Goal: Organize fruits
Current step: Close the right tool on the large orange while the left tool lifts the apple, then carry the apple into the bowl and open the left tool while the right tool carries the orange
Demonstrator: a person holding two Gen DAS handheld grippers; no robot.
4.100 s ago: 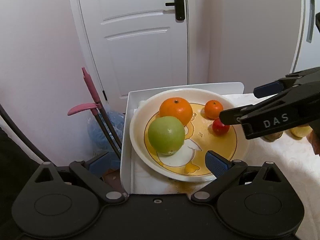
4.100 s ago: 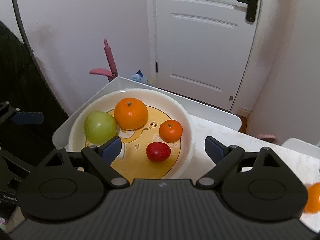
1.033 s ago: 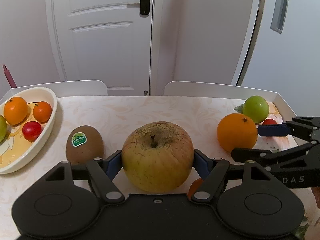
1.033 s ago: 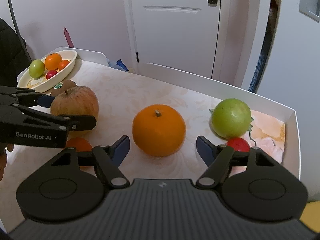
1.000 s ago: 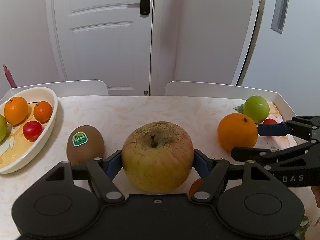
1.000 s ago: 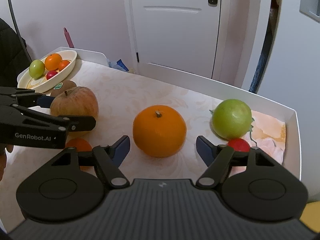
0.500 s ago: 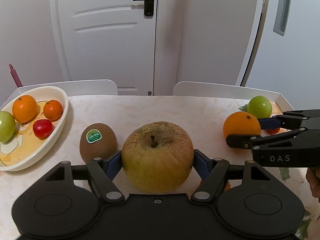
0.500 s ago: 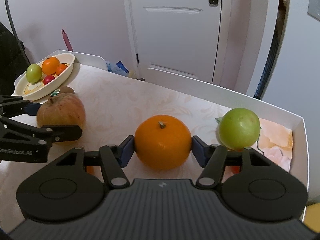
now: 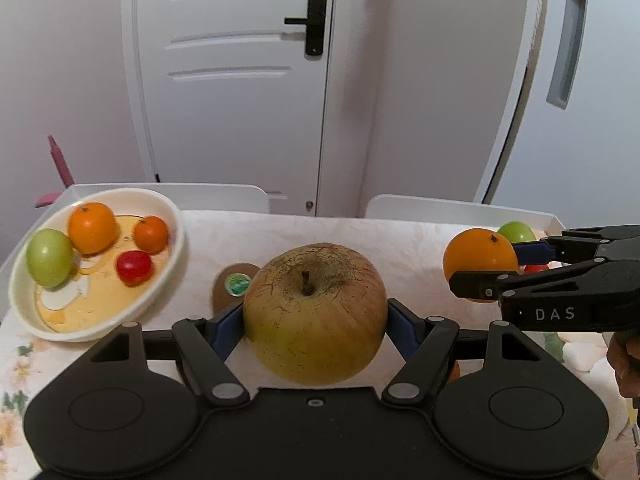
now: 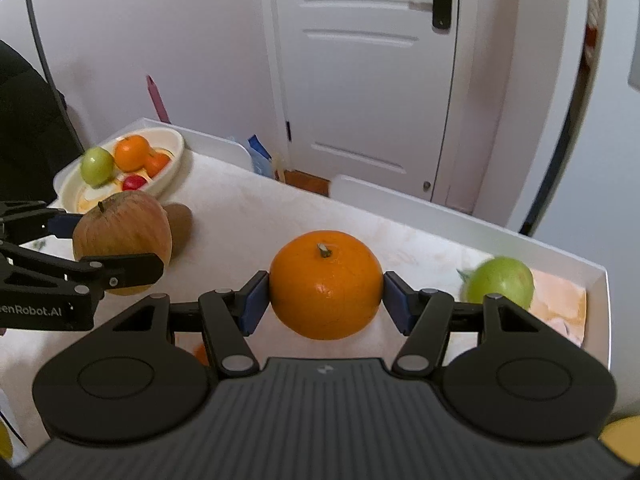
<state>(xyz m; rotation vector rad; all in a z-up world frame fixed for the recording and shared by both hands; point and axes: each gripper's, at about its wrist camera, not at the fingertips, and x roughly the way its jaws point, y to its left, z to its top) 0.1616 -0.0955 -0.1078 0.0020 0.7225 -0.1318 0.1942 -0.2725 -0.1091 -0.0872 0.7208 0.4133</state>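
Observation:
My left gripper [image 9: 315,326] is shut on a large yellow-brown apple [image 9: 316,300], held just above the table; its blue pads press both sides. My right gripper [image 10: 325,306] is shut on a big orange [image 10: 326,290], also off the table. In the left wrist view the orange [image 9: 478,258] and the right gripper [image 9: 492,268] are at the right. In the right wrist view the apple [image 10: 124,232] is at the left. A cream plate [image 9: 176,248] at the far left holds a green apple [image 9: 50,256], an orange, a tangerine and a red tomato.
A kiwi [image 9: 232,284] with a green sticker lies behind the apple. At the table's right end are a green apple [image 10: 500,282] and a small red fruit [image 9: 536,268]. A small orange fruit [image 10: 200,354] lies under the grippers. The table has a white raised rim [image 10: 596,276]; a door stands behind.
The right gripper closed onto the orange. Both grippers rose, lifting the apple and the orange off the table. The plate now sits nearer in the left wrist view.

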